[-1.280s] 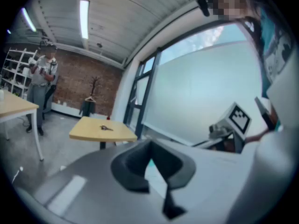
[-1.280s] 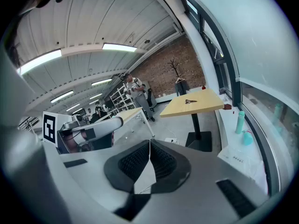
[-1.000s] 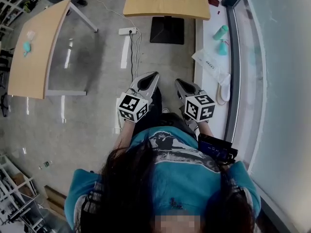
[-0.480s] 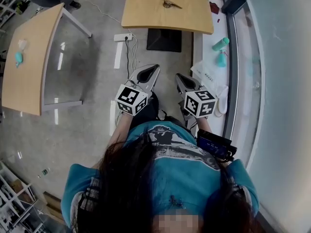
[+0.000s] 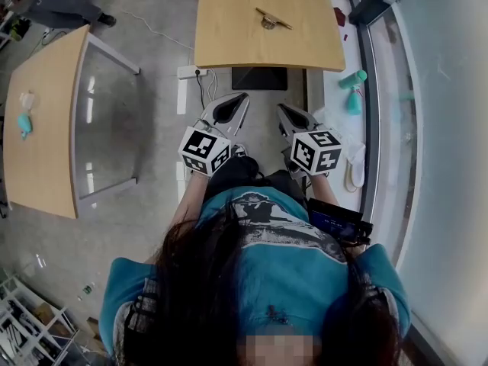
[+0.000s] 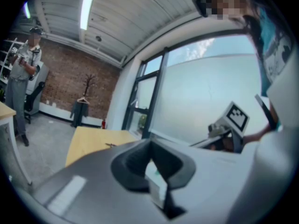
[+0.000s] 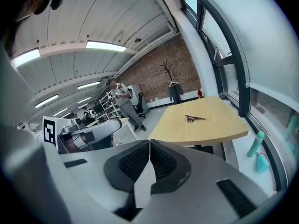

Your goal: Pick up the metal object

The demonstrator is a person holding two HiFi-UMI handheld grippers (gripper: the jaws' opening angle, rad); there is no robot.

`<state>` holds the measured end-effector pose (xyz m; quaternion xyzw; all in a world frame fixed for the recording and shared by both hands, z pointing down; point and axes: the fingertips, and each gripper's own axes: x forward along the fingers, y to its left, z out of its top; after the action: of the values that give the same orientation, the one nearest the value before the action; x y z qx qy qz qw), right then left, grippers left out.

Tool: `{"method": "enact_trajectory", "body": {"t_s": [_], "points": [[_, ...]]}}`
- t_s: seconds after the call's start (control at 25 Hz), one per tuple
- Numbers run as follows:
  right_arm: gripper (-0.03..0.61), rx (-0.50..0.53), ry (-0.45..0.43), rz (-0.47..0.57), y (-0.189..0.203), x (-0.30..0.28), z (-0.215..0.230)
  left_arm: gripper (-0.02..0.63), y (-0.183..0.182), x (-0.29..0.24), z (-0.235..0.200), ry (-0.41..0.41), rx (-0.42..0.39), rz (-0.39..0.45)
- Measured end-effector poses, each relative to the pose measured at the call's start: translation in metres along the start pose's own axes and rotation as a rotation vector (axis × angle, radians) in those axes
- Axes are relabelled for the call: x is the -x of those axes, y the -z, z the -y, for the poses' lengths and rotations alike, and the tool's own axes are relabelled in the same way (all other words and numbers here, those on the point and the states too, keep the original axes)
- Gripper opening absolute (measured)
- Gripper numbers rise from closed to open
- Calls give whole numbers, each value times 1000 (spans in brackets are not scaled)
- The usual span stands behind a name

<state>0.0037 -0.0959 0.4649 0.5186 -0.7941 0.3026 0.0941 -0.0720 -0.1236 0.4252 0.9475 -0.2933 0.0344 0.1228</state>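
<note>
The left claw [image 5: 239,97] and right claw [image 5: 283,110] were pressed together and empty, since the metal object [image 5: 268,19] lay on the counter [image 5: 229,40] well ahead.

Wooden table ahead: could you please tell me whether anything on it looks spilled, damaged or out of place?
Nothing stands out. The metal object lies alone on the wooden table, well inside its edges, and the top shows no spill or damage. The object itself is too small to judge its condition.

metal object [image 5: 270,20] lies on the table [image 5: 229,44], well ahead of left tool [image 5: 241,97] and right tool [image 5: 281,108].
</note>
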Motion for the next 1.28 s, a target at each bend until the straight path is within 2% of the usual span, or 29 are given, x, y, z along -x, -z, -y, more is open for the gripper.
{"method": "enact_trajectory", "body": {"t_s": [0.16, 0.4, 0.68, 0.84, 1.12, 1.28], "points": [[15, -7, 16, -18, -8, -18, 2, 3, 2, -11, -22, 16, 37, -3], [15, -12, 34, -47, -9, -20, -1, 3, 4, -13, -21, 47, 66, -17], [15, -23, 39, -63, -25, -70, 39, 3, 13, -48, -59, 12, 83, -33], [15, -12, 25, -41, -49, -83, 48, 3, 0, -56, -74, -20, 72, -21], [15, 17, 19, -50, -105, -143, 118, 3, -15, -141, -119, -29, 62, -28], [15, 44, 16, -59, -128, -162, 132, 3, -32, -157, -123, -27, 47, -28]]}}
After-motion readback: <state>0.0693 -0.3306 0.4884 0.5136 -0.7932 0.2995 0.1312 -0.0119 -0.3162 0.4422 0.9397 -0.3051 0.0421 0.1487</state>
